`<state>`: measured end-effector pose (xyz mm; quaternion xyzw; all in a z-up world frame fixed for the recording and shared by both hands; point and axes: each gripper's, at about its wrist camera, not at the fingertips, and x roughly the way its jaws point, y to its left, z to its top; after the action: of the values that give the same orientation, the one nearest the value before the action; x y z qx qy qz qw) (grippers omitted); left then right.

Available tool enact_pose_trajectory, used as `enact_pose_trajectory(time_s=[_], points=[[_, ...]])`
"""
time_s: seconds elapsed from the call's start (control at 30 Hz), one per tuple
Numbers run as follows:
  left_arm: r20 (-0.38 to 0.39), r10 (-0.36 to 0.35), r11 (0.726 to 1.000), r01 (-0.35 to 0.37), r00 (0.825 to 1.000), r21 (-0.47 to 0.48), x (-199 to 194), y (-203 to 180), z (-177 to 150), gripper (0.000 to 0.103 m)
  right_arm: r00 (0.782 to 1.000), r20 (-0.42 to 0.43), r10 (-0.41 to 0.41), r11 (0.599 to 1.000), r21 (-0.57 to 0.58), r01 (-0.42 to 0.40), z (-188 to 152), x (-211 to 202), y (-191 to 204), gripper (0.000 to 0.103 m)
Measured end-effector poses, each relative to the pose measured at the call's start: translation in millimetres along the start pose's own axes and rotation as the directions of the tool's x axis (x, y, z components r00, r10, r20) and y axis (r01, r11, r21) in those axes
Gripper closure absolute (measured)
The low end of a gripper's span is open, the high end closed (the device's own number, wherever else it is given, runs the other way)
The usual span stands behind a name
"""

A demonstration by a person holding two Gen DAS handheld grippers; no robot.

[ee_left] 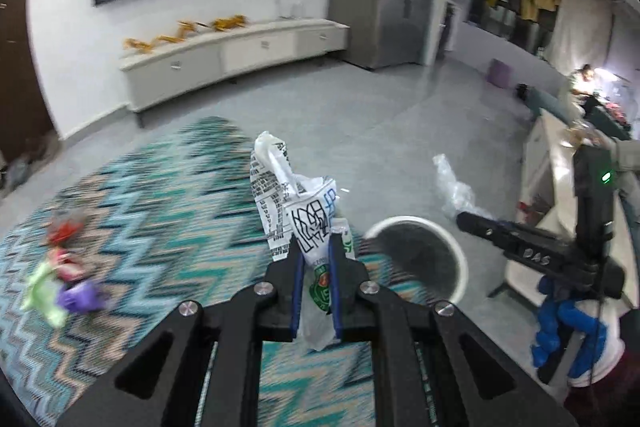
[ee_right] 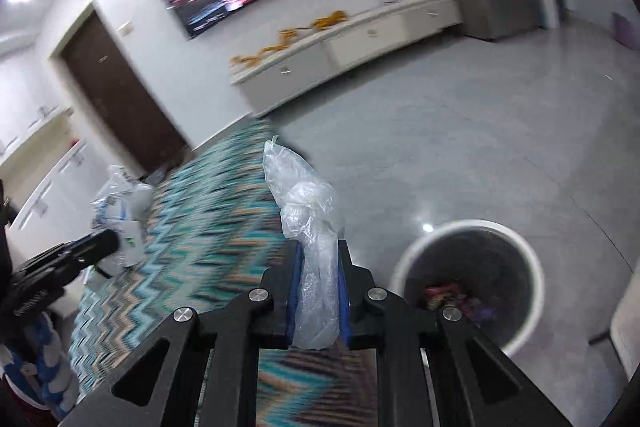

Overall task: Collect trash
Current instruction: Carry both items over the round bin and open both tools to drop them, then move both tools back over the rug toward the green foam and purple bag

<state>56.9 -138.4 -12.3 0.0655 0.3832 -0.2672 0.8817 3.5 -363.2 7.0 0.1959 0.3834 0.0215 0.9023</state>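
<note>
Left tongs (ee_left: 316, 263) pinch a printed white plastic bag (ee_left: 298, 211) between blue pads; right tongs (ee_right: 318, 267) pinch a clear, crinkled plastic film wrapper (ee_right: 306, 211). Both pieces stand up limp above the pads, thin, soft and creased. Judgement: each is nearly weightless and slippery, so a bunched, thick fold is the safest place to hold; a single smooth layer may slide out.

The landmark is a round white trash bin (ee_right: 472, 275) with a dark liner on the grey tiled floor (ee_right: 480, 131), already holding colourful wrappers (ee_right: 448, 297). The film wrapper hangs just left of the bin; the printed bag also hangs left of it. Beyond both, left of the bin, lies a teal zigzag rug (ee_left: 152, 211) carrying blurred red, green and purple scraps (ee_left: 66, 279), still to collect.
</note>
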Motion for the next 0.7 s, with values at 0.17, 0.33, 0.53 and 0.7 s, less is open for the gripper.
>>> enact_pose_trajectory(time_s=[0.17,0.33,0.53,0.7], points=[[-0.062,-0.115,0.993,0.117,0.991,0.020,43.3,-44.1,18.5,0.091,0.996,-0.038,-0.081,0.993,0.088,0.084,-4.9,11.2,-58.4,0.088],[-0.121,-0.202,0.978,0.206,0.972,0.016,89.9,-75.4,32.8,0.091,0.989,-0.089,-0.119,0.979,0.156,0.132,-12.7,32.0,-101.0,0.085],[-0.199,-0.292,0.956,0.291,0.936,-0.036,134.8,-93.5,45.1,0.059,0.976,-0.145,-0.162,0.958,0.215,0.190,-22.3,58.1,-137.9,0.073],[-0.195,-0.309,0.951,0.303,0.931,-0.063,143.4,-93.2,47.0,0.043,0.970,-0.168,-0.175,0.948,0.237,0.212,-33.5,61.9,-150.1,0.068]])
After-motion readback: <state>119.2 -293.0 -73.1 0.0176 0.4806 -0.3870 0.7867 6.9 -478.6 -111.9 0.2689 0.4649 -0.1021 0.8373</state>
